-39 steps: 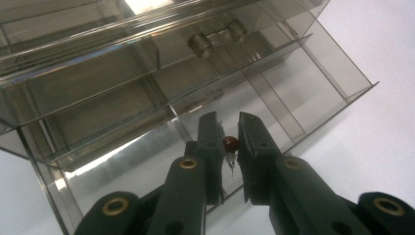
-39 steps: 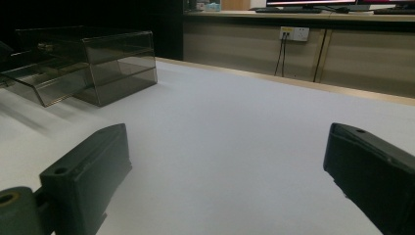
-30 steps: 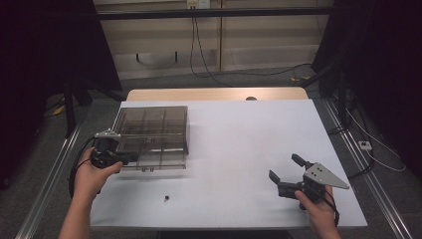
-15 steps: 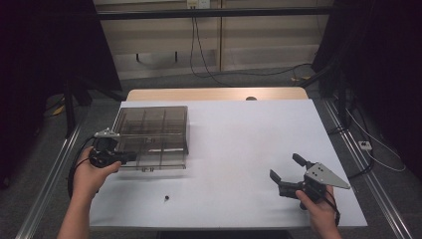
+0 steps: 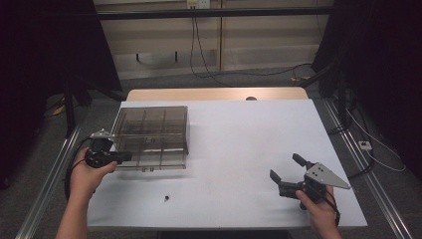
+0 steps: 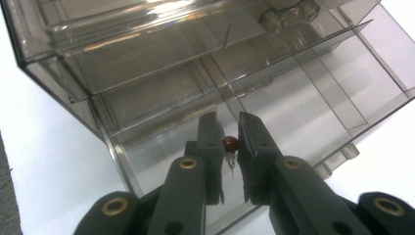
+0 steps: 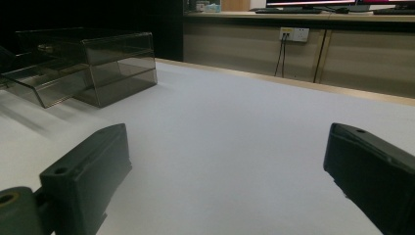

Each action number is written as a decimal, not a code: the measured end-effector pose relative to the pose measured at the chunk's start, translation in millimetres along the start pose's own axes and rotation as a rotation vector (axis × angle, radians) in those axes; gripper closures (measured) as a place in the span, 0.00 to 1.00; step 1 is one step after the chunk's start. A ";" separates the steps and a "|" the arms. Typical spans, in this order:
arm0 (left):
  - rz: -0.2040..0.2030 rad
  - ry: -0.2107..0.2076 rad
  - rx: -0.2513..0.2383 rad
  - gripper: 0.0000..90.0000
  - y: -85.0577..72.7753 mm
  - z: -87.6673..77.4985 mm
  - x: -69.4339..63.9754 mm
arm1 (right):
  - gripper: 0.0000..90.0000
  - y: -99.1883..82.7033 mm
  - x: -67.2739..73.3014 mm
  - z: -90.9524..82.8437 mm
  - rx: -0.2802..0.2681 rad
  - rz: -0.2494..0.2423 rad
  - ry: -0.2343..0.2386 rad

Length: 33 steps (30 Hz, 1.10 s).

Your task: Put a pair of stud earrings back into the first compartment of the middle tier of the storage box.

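A smoky clear plastic drawer box (image 5: 152, 130) stands at the left of the white table, and its lowest drawer (image 6: 293, 98) is pulled out toward me. My left gripper (image 5: 127, 157) hangs over the near left compartment of that drawer. In the left gripper view the left gripper (image 6: 228, 120) is shut on a small red-headed part with thin metal legs (image 6: 230, 143). At the near right my right gripper (image 5: 284, 166) rests low over the table. Its jaws stand wide apart with nothing between them, as the right gripper view shows for the right gripper (image 7: 225, 161).
A tiny dark part (image 5: 166, 198) lies on the white table (image 5: 239, 134) in front of the box. The box (image 7: 117, 63) sits far off in the right gripper view. Metal rails run along both table sides, and a wooden strip (image 5: 214, 94) edges the back.
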<state>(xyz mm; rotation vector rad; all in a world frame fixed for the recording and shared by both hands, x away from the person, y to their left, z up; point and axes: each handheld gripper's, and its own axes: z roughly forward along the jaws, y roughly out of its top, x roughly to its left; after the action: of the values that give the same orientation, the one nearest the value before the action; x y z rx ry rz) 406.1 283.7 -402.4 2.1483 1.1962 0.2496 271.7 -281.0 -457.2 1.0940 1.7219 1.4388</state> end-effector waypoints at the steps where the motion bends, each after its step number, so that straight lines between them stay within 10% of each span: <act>1: 0.005 0.001 -0.001 0.90 0.0 -0.1 0.5 | 0.03 0.0 -0.1 -0.2 0.001 -0.003 0.003; 12: 0.026 0.008 -0.030 0.80 0.2 0.0 -3.5 | 0.03 0.1 0.4 -0.8 -0.001 -0.006 0.001; 33: 0.063 -0.123 -0.044 0.60 7.5 -2.6 -43.4 | 0.03 0.0 -0.1 -2.0 0.000 -0.004 -0.003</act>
<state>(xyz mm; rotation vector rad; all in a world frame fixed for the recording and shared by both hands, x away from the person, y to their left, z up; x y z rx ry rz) 385.6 246.8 -389.5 2.1330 1.0454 0.1674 269.9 -281.9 -456.9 1.0908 1.7214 1.4342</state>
